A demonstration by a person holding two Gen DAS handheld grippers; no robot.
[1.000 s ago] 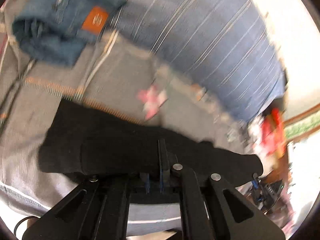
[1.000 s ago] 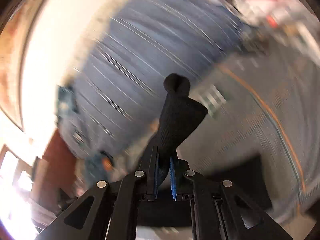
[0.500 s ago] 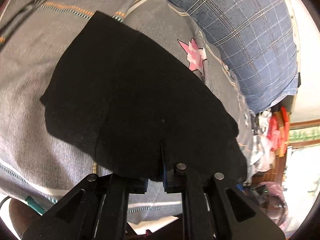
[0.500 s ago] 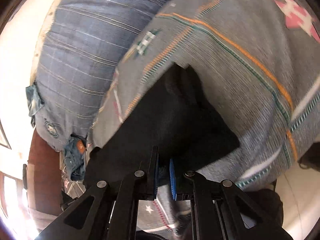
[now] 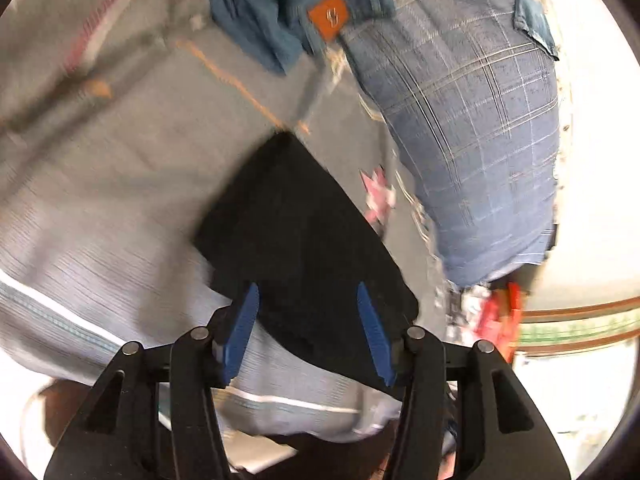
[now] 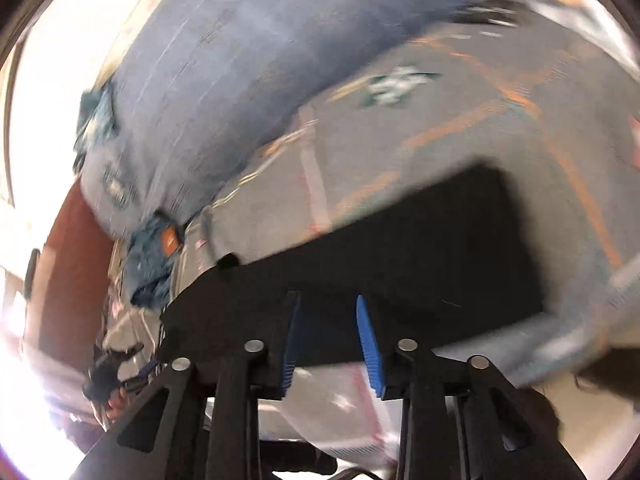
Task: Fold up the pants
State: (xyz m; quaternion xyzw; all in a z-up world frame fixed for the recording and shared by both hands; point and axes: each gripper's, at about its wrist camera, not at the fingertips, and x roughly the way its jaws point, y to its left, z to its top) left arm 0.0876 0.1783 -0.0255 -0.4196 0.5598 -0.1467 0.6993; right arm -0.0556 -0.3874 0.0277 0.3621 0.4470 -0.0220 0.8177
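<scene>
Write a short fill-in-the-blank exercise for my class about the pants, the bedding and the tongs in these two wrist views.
1. The pants lying on the grey bedspread are ____ in colour.
2. The patch on the blue jeans is ____.
3. The pads on the left tongs are ____.
4. Both the left and right tongs stand ____.

Missing words: black; orange; blue; open

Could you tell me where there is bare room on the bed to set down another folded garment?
The grey bedspread lies bare left of the black pants, below the blue jeans. The strip between the pants and the plaid pillow is narrow. The top edge is crowded by the jeans.
</scene>
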